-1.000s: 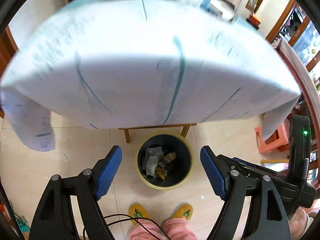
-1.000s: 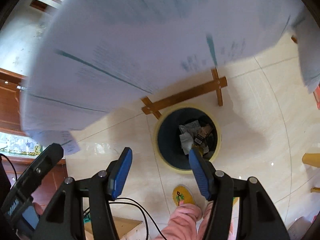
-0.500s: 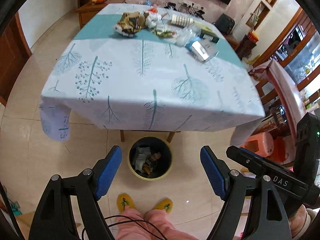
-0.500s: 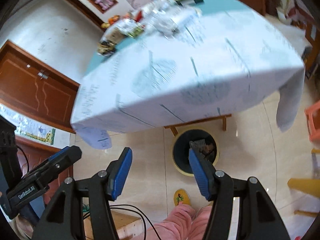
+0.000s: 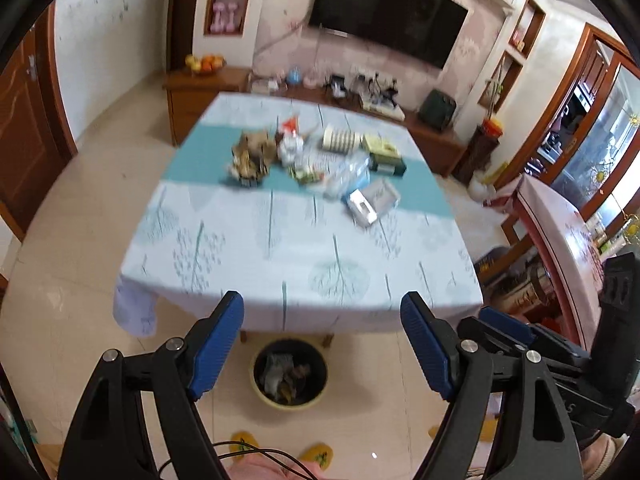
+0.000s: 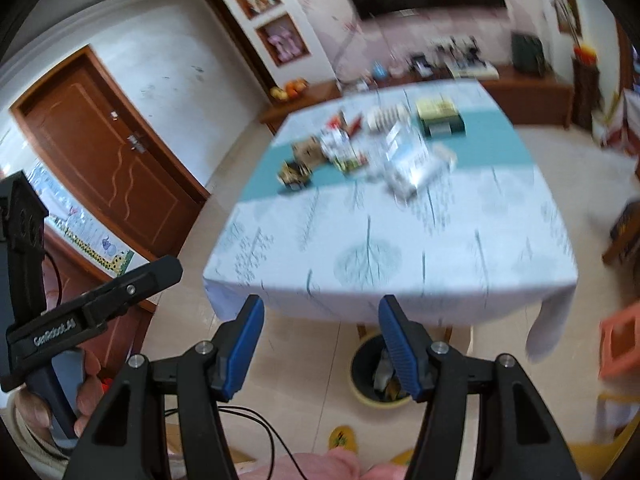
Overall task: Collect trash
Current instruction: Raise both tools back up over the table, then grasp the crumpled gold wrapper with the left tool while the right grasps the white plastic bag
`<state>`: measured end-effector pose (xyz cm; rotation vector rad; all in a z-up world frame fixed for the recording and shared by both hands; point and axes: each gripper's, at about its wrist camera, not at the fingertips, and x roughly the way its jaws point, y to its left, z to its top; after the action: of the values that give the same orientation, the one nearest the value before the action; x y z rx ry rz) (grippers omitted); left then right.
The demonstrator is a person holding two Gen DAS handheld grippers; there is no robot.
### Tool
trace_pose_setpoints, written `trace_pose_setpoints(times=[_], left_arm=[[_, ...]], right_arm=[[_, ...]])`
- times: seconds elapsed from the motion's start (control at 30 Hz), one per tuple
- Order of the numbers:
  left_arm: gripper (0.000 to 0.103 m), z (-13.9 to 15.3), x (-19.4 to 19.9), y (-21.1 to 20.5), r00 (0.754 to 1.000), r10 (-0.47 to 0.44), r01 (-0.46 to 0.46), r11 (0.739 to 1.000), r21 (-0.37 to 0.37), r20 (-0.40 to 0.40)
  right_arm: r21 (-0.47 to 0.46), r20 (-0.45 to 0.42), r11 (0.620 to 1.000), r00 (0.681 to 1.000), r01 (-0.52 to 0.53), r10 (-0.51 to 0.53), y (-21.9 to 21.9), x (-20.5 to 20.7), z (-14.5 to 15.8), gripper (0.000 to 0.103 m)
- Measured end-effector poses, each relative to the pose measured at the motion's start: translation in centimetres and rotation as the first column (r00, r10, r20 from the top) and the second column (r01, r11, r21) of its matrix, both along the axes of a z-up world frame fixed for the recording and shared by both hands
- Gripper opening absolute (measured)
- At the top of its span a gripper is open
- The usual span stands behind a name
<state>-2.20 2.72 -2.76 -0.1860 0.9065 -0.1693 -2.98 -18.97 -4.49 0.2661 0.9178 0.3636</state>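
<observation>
A round yellow-rimmed bin [image 5: 290,374] [image 6: 374,376] with crumpled trash inside stands on the floor at the near edge of the table [image 5: 280,256] [image 6: 400,248]. Trash lies in a heap at the table's middle: crumpled brown paper [image 5: 250,154] [image 6: 306,152], wrappers, a clear plastic bag [image 5: 346,174] and a white box [image 5: 372,202]. My left gripper [image 5: 322,350] hangs open and empty high above the bin. My right gripper [image 6: 320,352] is open and empty too, its right finger covering part of the bin.
A green box [image 5: 386,156] and striped cups [image 5: 340,140] sit beside the heap. A wooden sideboard [image 5: 208,92] and a TV [image 5: 384,16] line the far wall. An orange stool [image 6: 620,340] stands right, a brown door [image 6: 108,152] left. Yellow slippers [image 5: 316,454] are below.
Both grippers have risen from low over the bin to well above table height. The views tilted up, so the tabletop and far wall now show. Neither gripper's opening changed.
</observation>
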Motion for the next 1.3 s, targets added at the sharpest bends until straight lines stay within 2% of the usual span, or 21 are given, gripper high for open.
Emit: trace_pose_setpoints(times=[0.13, 0.27, 0.47, 0.63, 0.77, 0.9, 1.07, 1.2, 1.3], left_arm=[[0.079, 2.4, 0.4, -0.1, 0.999, 0.021, -0.021, 1.000, 0.007, 0.047], [0.080, 3.9, 1.5, 0.7, 0.997, 0.050, -0.050, 0.999, -0.001, 0.061], [0.082, 4.2, 4.7, 2.5, 0.996, 0.079, -0.078, 0.997, -0.024, 0.042], [0.082, 2.9, 9.8, 4.5, 0.996, 0.081, -0.080, 0.996, -0.035, 0.022], [0.082, 0.6, 15.3, 6.1, 0.998, 0.055, -0.057, 0.997, -0.058, -0.036], [0.082, -3.3, 21.7, 7.8, 0.991, 0.027, -0.037, 0.996, -0.079, -0.132], [0.082, -9.0, 28.9, 9.3, 0.972, -0.002, -0.016, 0.997, -0.075, -0.235], [0.082, -13.4, 33.1, 9.7, 0.951, -0.041, 0.022, 0.998, -0.063, -0.306], [0.082, -15.6, 35.3, 9.7, 0.936, -0.055, 0.034, 0.997, -0.067, -0.346]], right_arm=[[-0.004, 0.046, 0.999, 0.998, -0.039, 0.039, -0.2, 1.1, 2.0, 0.060], [-0.006, 0.068, 0.999, 0.996, -0.054, 0.054, -0.3, 2.3, 3.2, 0.060], [0.004, 0.077, 0.998, 0.995, -0.060, 0.060, 0.1, 5.2, 3.9, 0.060], [-0.009, 0.078, 0.999, 0.996, -0.035, 0.035, 1.3, 8.9, 3.7, 0.061], [-0.012, 0.058, 1.000, 0.998, 0.012, -0.011, 2.7, 12.9, 2.9, 0.061], [-0.010, -0.006, 0.997, 0.997, 0.077, -0.077, 4.4, 17.7, 0.5, 0.061], [-0.024, -0.087, 0.988, 0.984, 0.152, -0.154, 6.4, 23.7, -3.5, 0.061], [-0.038, -0.127, 0.982, 0.974, 0.185, -0.189, 7.8, 27.2, -5.7, 0.061], [-0.057, -0.148, 0.978, 0.967, 0.199, -0.206, 8.9, 29.6, -7.1, 0.061]])
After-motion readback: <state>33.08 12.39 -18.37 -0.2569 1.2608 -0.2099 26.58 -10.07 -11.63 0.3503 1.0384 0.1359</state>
